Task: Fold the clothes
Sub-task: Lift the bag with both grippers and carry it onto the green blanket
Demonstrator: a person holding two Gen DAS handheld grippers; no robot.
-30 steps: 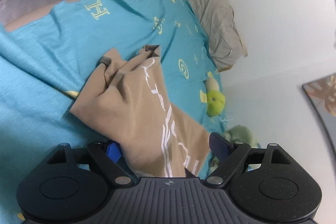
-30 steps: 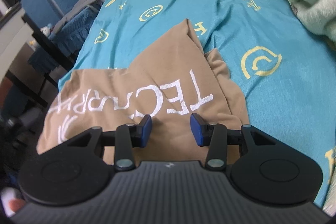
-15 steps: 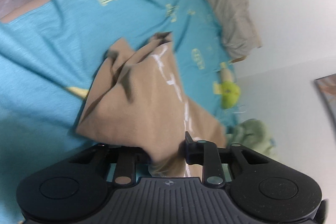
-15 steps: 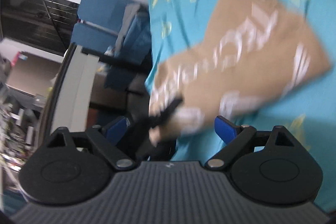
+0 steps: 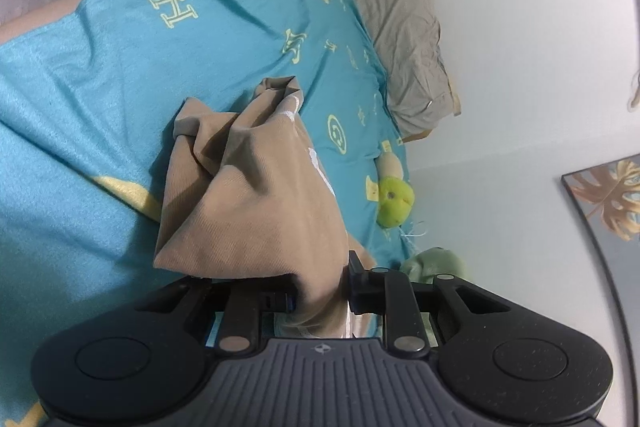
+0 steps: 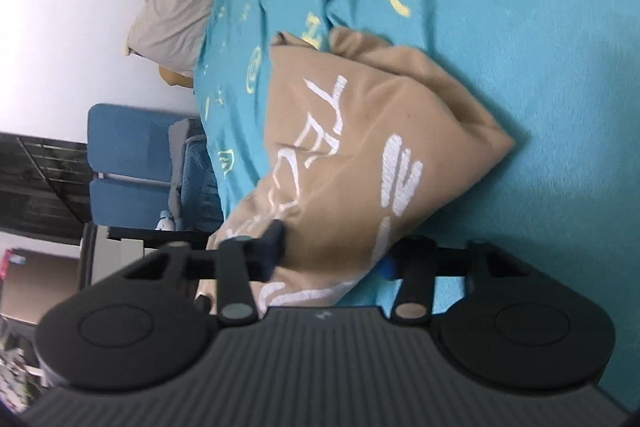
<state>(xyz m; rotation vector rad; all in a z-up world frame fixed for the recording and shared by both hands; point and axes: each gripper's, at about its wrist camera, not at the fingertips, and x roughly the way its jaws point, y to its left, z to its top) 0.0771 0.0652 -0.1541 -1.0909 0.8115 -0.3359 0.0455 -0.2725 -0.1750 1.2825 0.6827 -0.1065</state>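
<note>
A tan garment (image 5: 248,195) with white lettering lies bunched on the turquoise bed sheet (image 5: 100,87). My left gripper (image 5: 320,291) is shut on its near edge, and the cloth rises in a fold from between the pads. In the right wrist view the same tan garment (image 6: 360,147) shows its printed side, one corner pointing right. My right gripper (image 6: 330,257), rolled onto its side, is closing its jaws. A thick fold of the garment fills the gap between its fingers (image 6: 274,247), and both pads touch the cloth.
A grey pillow (image 5: 404,39) lies at the head of the bed, against the white wall. A green plush toy (image 5: 394,203) and a pale green blanket (image 5: 436,263) sit near the wall. Blue chairs (image 6: 132,163) stand beside the bed. A framed picture (image 5: 604,199) hangs on the wall.
The left gripper went from wide open to shut on the garment's edge. The right gripper opened, rolled sideways and closed on the cloth again. The garment is now bunched higher.
</note>
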